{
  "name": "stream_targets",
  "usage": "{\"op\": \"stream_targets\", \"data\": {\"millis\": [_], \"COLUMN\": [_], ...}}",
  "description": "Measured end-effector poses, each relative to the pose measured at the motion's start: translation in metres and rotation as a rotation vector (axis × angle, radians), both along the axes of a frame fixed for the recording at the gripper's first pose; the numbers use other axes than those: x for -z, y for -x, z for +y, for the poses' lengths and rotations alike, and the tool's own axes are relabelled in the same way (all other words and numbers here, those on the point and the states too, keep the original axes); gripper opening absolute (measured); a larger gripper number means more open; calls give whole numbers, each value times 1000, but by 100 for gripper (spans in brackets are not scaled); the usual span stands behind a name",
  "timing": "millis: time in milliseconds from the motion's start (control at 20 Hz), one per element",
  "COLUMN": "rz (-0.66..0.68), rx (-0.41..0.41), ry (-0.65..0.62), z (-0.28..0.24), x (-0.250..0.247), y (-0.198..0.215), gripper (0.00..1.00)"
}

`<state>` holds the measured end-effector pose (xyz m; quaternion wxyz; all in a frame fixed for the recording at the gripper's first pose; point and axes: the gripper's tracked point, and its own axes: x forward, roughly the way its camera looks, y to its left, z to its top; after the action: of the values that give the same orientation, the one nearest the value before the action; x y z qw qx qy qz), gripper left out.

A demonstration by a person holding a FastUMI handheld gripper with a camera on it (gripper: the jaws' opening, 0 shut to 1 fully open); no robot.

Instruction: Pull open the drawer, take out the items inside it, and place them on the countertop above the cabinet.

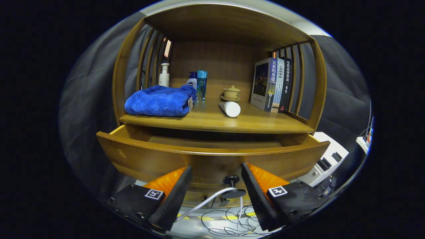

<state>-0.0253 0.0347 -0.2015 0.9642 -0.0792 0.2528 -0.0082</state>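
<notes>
The wooden drawer (139, 156) under the countertop (212, 121) is pulled out toward me; only a strip of its inside floor shows and no item is visible there. Its dark round knob (231, 181) sits on the front panel, between my fingertips and slightly ahead of them. My gripper (216, 174) is open, its fingers standing apart on either side of the knob without touching it. On the countertop lie a folded blue towel (159, 105) at the left and a white tube (230, 109) on its side near the middle.
At the back of the shelf stand a white pump bottle (164, 75), two small blue bottles (198, 83), a lidded tea cup on a saucer (231, 93) and several books (270, 84) at the right. White cables (229, 219) lie on the floor below; grey equipment (327, 162) stands beside the drawer.
</notes>
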Motion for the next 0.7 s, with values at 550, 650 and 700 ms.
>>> {"op": "stream_targets", "data": {"millis": [550, 650, 700], "rz": [35, 65, 65], "rx": [6, 12, 15], "ry": [49, 46, 48], "z": [4, 3, 4], "x": [11, 16, 14], "y": [-55, -63, -61], "gripper": [99, 99, 99]}}
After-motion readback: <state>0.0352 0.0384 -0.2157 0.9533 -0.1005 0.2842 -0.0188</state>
